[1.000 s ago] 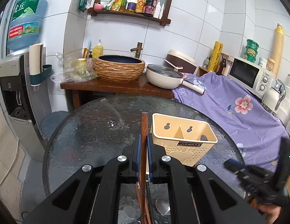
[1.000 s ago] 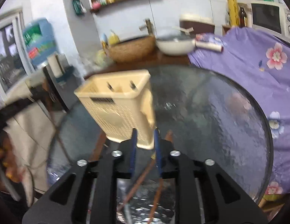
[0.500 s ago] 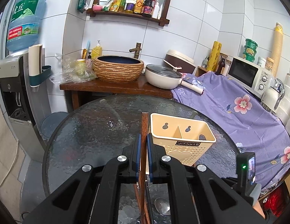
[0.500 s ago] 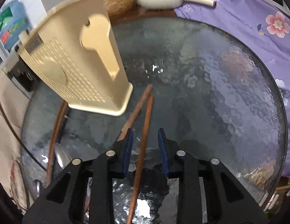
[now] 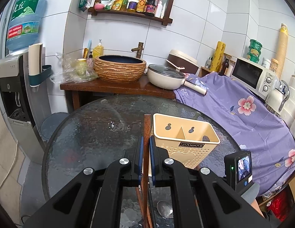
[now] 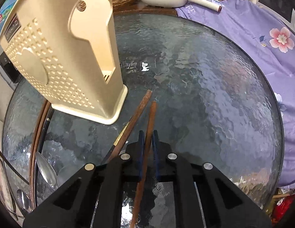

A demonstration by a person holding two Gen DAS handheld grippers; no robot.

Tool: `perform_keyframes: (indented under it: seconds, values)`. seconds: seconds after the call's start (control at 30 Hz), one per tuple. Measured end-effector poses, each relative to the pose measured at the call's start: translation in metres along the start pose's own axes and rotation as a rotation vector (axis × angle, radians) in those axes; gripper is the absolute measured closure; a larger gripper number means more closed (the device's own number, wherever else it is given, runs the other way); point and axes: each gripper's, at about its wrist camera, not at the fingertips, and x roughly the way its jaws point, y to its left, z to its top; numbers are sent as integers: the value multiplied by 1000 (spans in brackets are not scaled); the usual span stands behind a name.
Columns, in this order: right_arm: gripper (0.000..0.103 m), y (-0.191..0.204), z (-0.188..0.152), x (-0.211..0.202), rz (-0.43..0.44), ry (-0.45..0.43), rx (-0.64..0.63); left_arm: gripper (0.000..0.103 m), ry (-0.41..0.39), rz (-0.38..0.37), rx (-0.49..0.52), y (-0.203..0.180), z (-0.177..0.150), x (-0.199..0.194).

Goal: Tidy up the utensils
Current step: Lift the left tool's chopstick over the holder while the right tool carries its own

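My left gripper (image 5: 145, 140) is shut on a brown wooden chopstick (image 5: 146, 125) that stands up between its blue pads, just left of the cream utensil holder (image 5: 185, 142) on the round glass table (image 5: 90, 133). Low over the table, my right gripper (image 6: 148, 134) is shut on another brown chopstick (image 6: 151, 117). A second chopstick (image 6: 139, 110) lies loose on the glass just left of it. The cream holder (image 6: 58, 53) stands to the upper left in the right wrist view. A metal spoon (image 5: 164, 209) lies under my left gripper.
More spoons (image 6: 45, 169) and a dark-handled utensil (image 6: 113, 148) lie on the glass at the left. The other hand-held gripper's camera unit (image 5: 239, 169) shows at the table's right edge. A purple flowered cloth (image 5: 242, 110) covers the counter to the right, with a pan (image 5: 164, 77) behind.
My right gripper has dropped toward the table, tilted downward, and shut on the right chopstick. The left gripper has stayed still with its chopstick.
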Motion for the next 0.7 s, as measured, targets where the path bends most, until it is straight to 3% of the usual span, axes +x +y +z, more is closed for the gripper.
perform_keyframes:
  seconds: [0.3, 0.53, 0.7]
  values:
    - [96, -21, 10, -11, 68, -83, 68, 97, 0, -2, -3, 1, 0, 1]
    - [96, -38, 9, -45, 135, -184, 99, 97, 0, -2, -6, 1, 0, 2]
    - [96, -46, 10, -73, 232, -261, 120, 97, -2, -2, -9, 1, 0, 2]
